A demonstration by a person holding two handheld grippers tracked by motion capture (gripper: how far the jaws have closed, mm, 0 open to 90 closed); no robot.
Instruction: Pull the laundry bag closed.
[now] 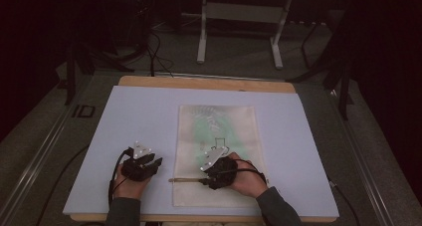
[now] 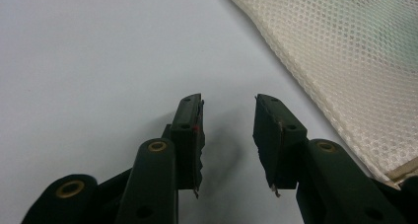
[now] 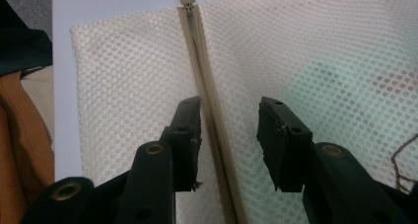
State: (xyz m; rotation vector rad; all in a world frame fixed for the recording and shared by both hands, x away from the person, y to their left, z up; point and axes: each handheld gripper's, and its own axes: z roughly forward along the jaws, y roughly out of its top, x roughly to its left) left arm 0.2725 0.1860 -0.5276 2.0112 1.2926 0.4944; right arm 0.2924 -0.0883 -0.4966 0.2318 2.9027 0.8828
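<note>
On the left, the left hand-held gripper (image 1: 158, 162) rests low on the pale sheet (image 1: 139, 111) covering the tabletop (image 1: 199, 82), just left of the mesh bag (image 1: 219, 131). In the left gripper view its jaws stand apart with nothing but bare sheet between them, and the mesh bag's edge (image 2: 345, 71) lies off to one side, near but not touched.

Toward the middle, the mesh bag lies flat on the sheet, its long side running near to far, with something green (image 1: 209, 131) showing through the mesh. Its zipper (image 1: 186, 179) runs across the near end, from the bag's left edge toward the right hand.

The right hand-held gripper (image 1: 205, 181) sits over that near end. In the right gripper view the zipper (image 3: 209, 100) runs up between the two jaws, which stand partly open on either side of it and do not yet press on it. The zipper pull (image 3: 188, 2) sits at the far end of the tape in that view, at the bag's edge, well ahead of the jaws.

As a judgement, the work on the zipper is at an early stage: the right hand-held gripper is lined up on the tape but has no grip, the pull is untouched at its end stop, and the left hand-held gripper has yet to steady the bag. Whether the zipper is fully closed I cannot tell for sure.
</note>
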